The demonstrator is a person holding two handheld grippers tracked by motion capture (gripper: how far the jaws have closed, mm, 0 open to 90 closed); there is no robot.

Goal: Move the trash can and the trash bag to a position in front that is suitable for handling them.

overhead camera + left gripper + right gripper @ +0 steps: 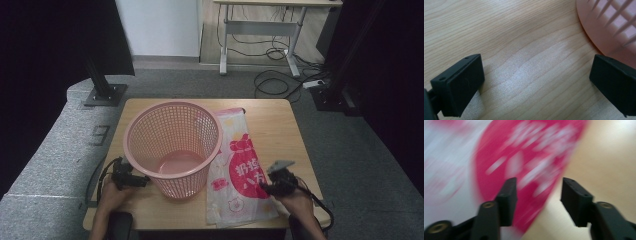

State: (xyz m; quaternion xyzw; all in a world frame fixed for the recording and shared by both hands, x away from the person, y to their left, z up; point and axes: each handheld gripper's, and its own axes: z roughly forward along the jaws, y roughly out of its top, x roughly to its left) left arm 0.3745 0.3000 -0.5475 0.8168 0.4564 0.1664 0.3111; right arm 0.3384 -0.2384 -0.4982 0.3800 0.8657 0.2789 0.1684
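A pink basket (173, 146) stood on the table (280, 125), a pink-and-white bag (239, 170) flat just right of it. The left gripper (131, 179) sat spread by the basket's base; the right gripper (272, 187) hovered spread over the bag's near right edge. Pinching only one film layer could let the bag slip free.

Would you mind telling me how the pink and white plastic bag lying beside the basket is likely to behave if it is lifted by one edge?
The plastic bag lies flat and thin on the table, so it will probably droop limply rather than hold its shape. It looks empty, so likely very light. Its glossy film may slip between pads.
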